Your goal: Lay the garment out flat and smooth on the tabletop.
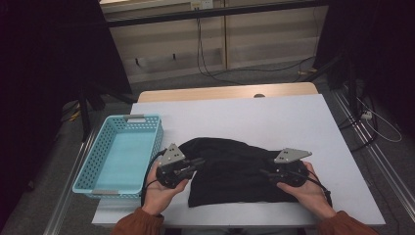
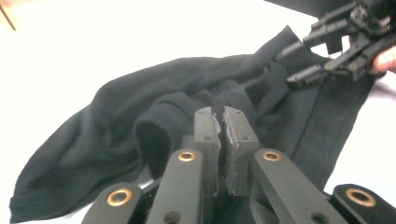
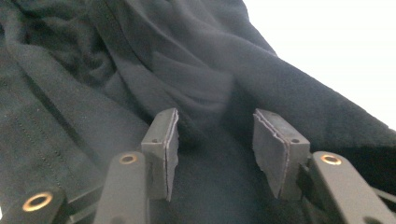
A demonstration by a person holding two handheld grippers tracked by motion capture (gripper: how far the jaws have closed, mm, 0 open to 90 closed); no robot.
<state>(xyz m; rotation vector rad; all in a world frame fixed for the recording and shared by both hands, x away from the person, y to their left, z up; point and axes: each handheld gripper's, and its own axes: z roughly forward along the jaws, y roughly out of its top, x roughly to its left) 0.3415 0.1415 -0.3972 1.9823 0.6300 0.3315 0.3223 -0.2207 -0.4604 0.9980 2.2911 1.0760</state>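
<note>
The left gripper [image 2: 223, 122] is clamping a fold of the black garment [image 1: 230, 171] at lower centre of the high view, likely to lift it. The right gripper [image 3: 212, 140] is gaping apart over the cloth, pinching nothing, beside the blue basket [image 1: 98, 161] at left.

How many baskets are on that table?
1: a light blue basket stands at the table's left edge, beside the black garment. Nothing suggests another is hidden.
</note>
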